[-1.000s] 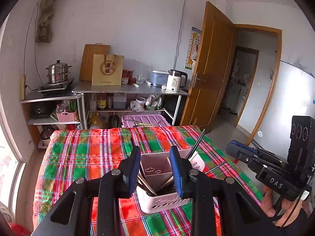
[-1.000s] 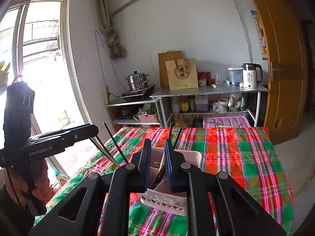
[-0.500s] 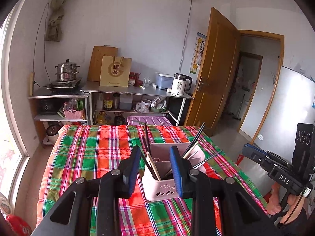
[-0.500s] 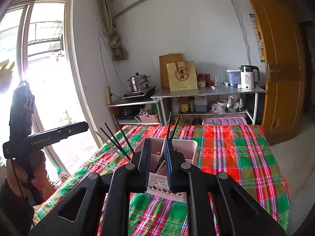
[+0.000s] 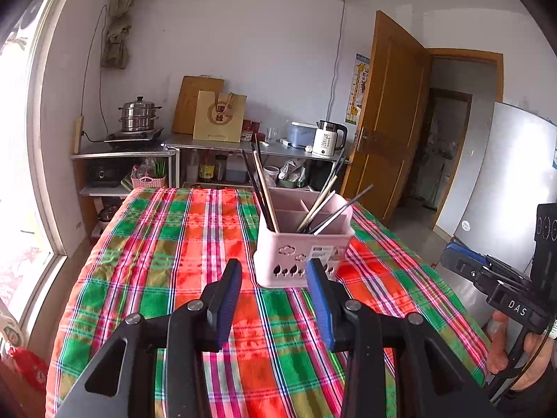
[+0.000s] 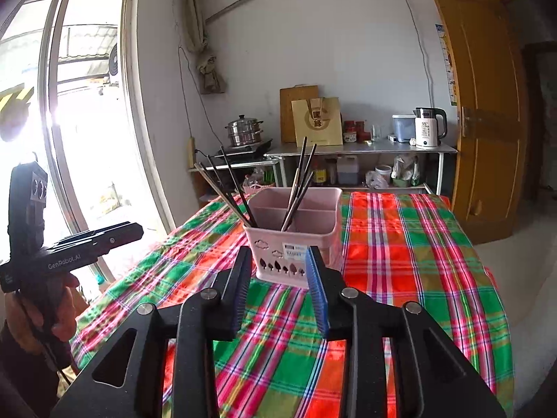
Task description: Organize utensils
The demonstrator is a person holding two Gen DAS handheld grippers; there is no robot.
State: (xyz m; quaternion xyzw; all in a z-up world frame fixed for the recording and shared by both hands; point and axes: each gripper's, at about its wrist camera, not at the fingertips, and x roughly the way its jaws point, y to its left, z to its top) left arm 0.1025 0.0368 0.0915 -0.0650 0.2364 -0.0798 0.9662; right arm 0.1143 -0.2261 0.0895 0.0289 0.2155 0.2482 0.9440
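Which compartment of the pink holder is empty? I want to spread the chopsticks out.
The far compartment of the pink plastic utensil holder, nearest the shelves. Both near compartments hold chopsticks: dark chopsticks on the window side, mixed chopsticks on the door side.

The left gripper [image 5: 273,271] points a bit down and away from the person. Its two blue pads are apart w/ nothing between them, and the jaws are opening. From the right wrist view this gripper shows at the far left, held in a hand [image 6: 41,313] wrapped round its black handle.

The right gripper [image 6: 278,261] also tips a bit down. Its jaws are opening too, w/ nothing between the pads. In the left wrist view it sits at the far right edge, w/ a hand [image 5: 522,358] gripping its handle from below.
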